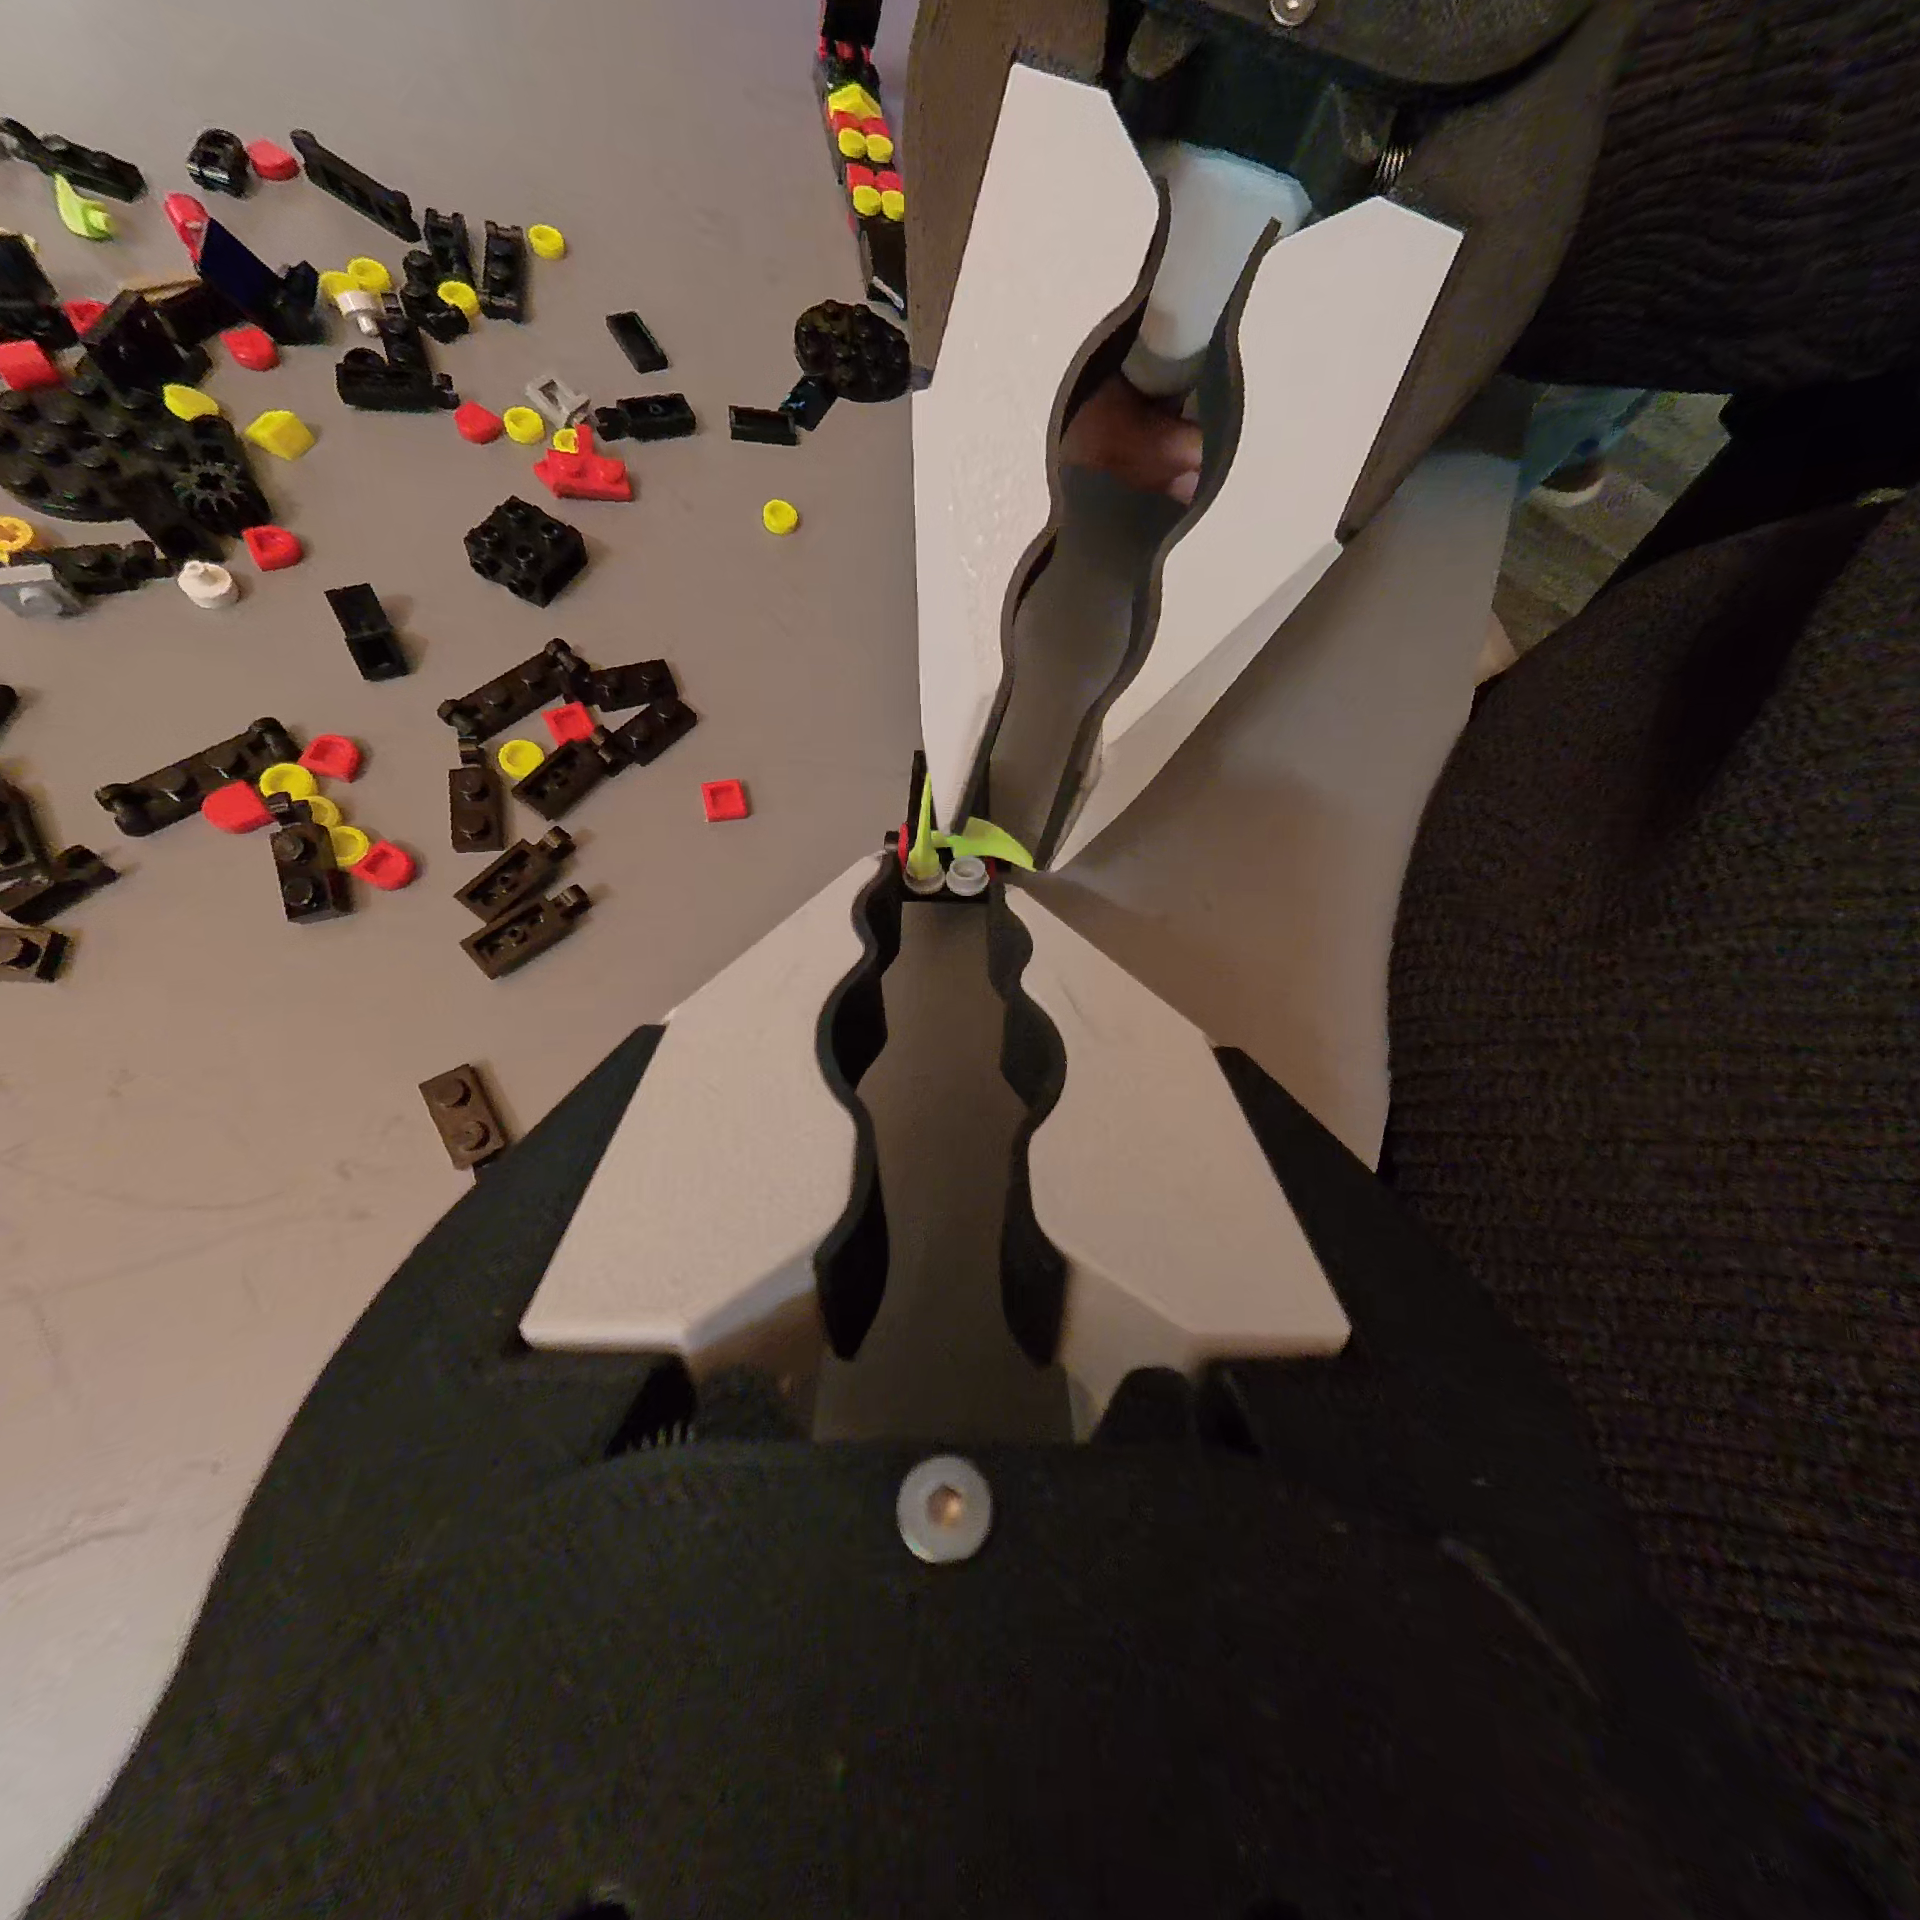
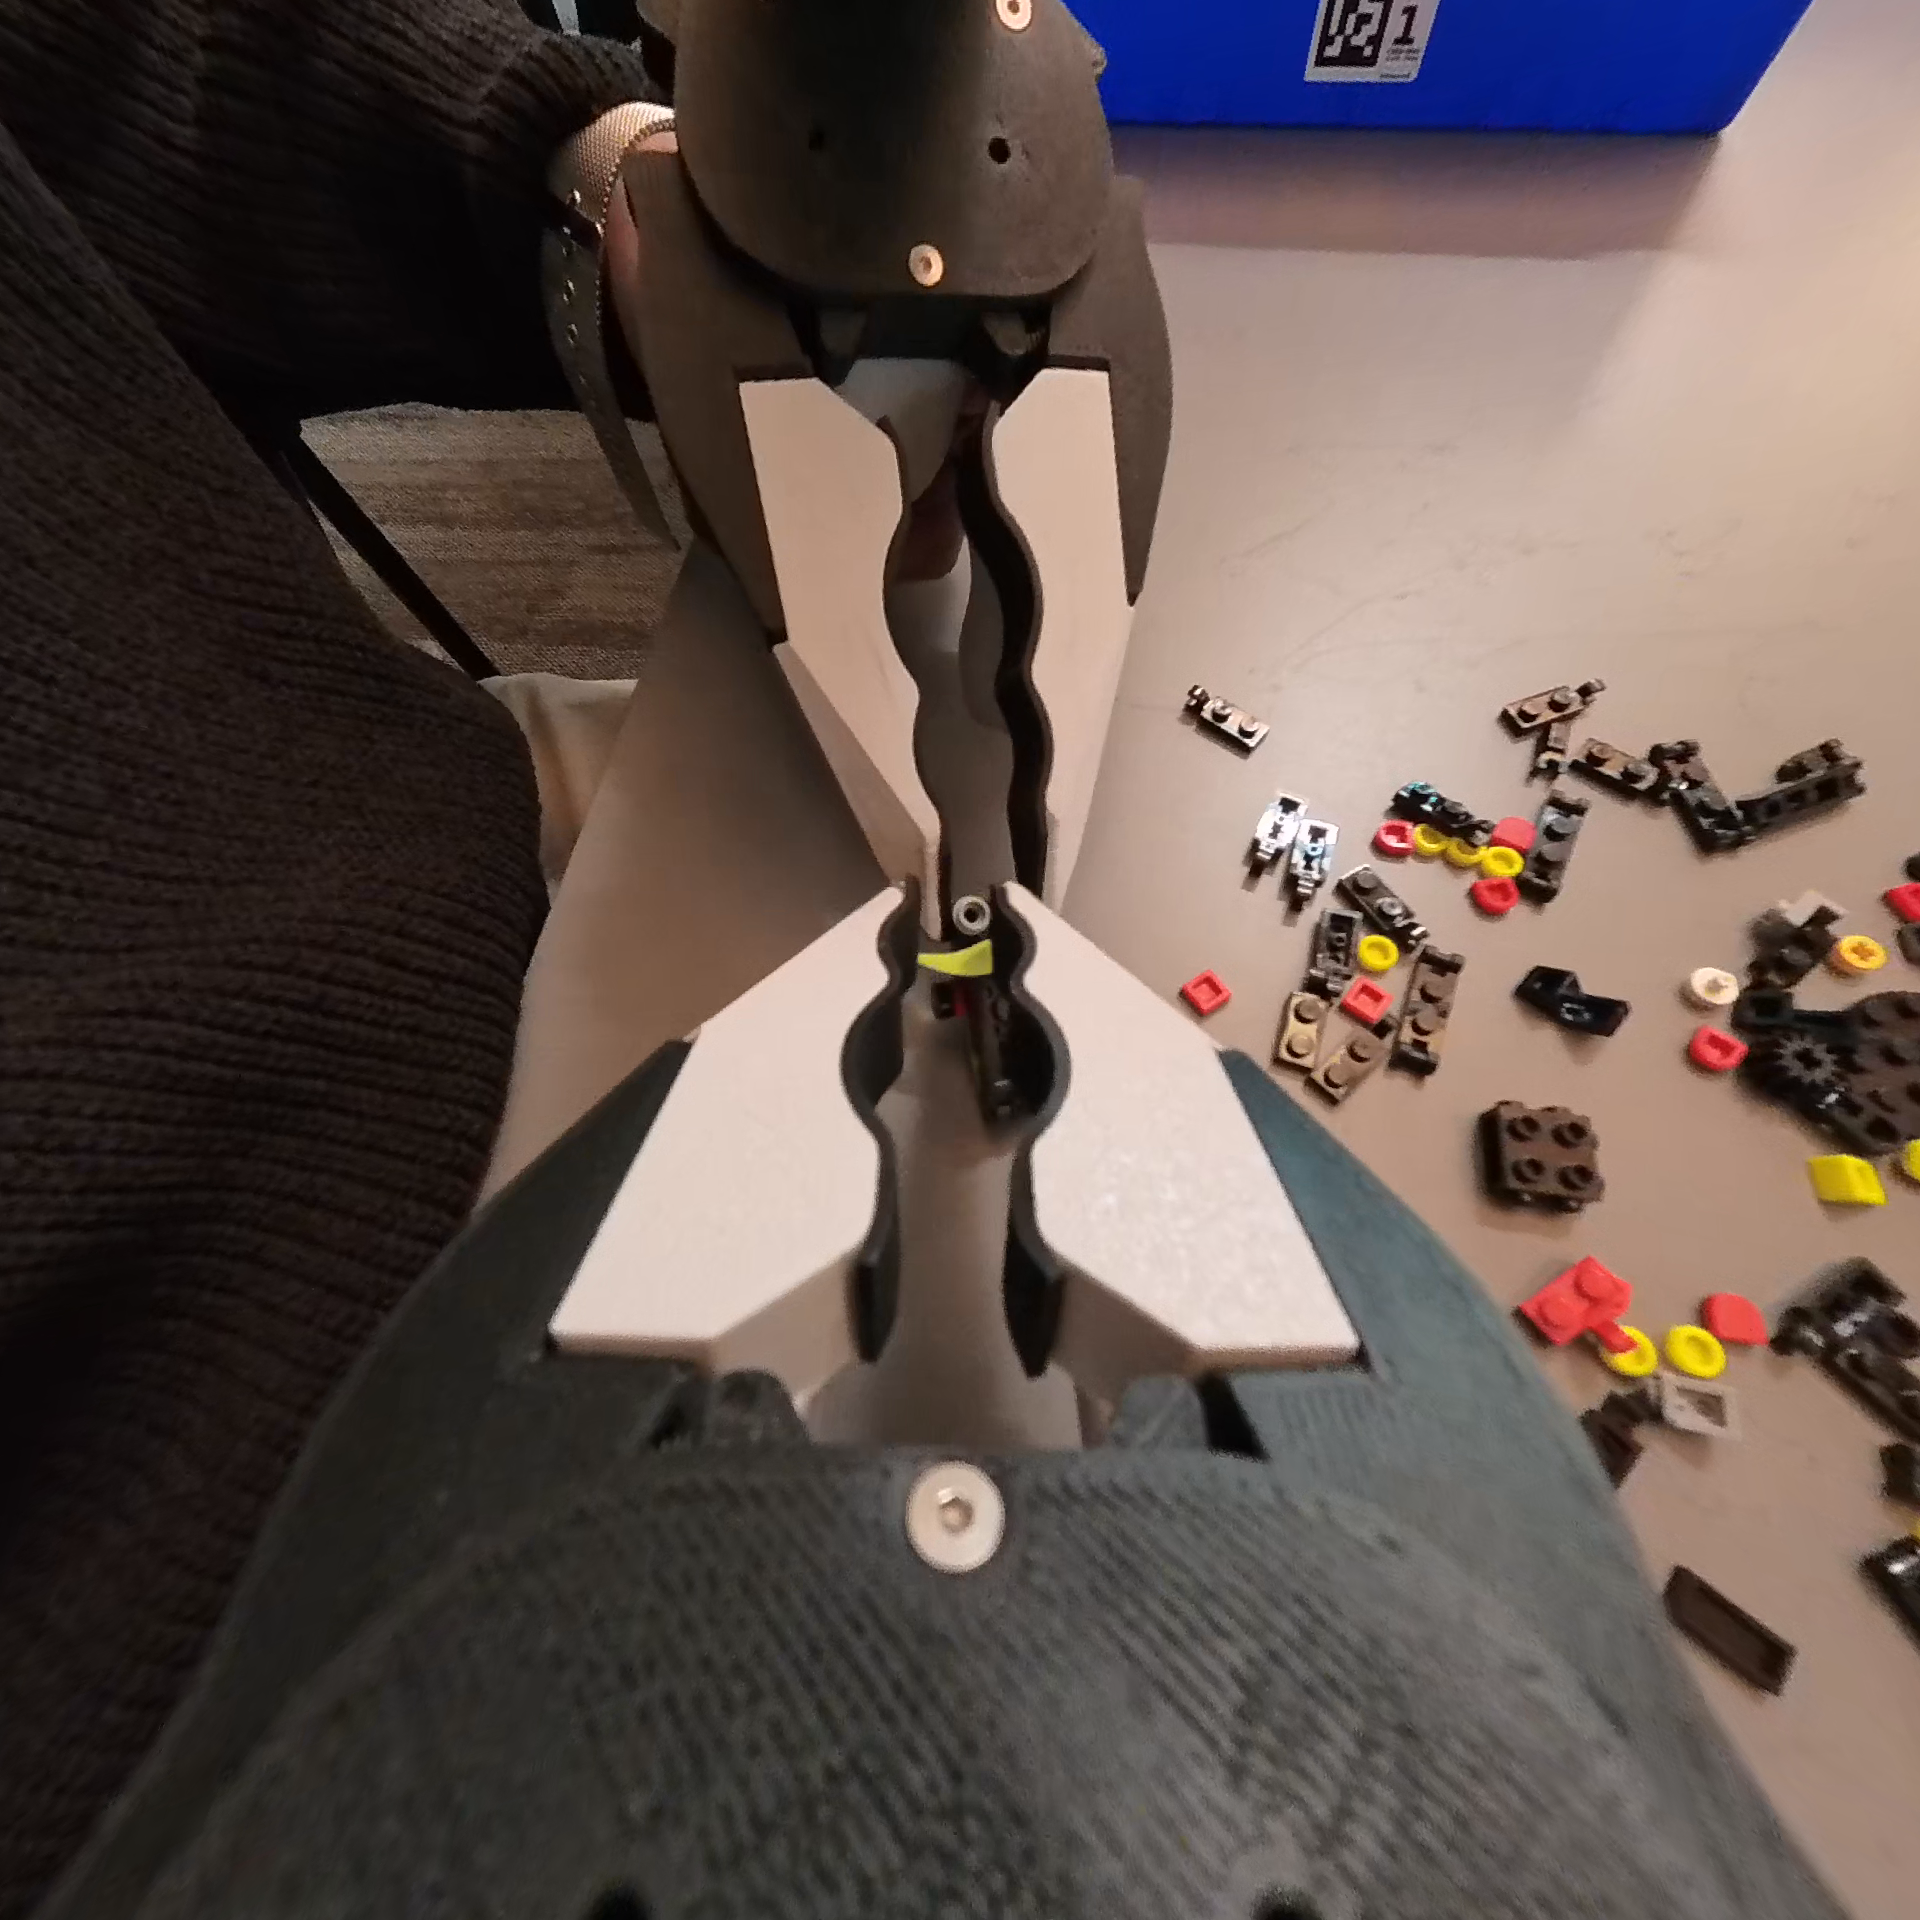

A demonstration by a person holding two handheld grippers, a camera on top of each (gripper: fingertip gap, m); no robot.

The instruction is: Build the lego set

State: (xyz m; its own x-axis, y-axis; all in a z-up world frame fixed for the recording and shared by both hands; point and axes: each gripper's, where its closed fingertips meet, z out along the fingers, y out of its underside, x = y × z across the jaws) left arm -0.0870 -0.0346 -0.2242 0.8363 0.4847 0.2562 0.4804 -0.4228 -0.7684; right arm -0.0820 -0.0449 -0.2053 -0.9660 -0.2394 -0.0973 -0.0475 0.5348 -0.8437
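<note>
While loose black, red and yellow bricks (image 1: 343, 644) lie scattered across the grey table (image 1: 208, 1299), the left tongs (image 1: 943, 891) and right tongs (image 2: 961, 961) meet tip to tip above its edge, each clamped on one small lego assembly (image 1: 940, 878) bearing lime-green spikes (image 2: 956, 961) and a grey stud (image 2: 969, 914).

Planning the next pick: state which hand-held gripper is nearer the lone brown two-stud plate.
Left. The left hand-held gripper has a finger beside the plate; the right hand-held gripper reaches in from beyond the small assembly both clamp.
</note>
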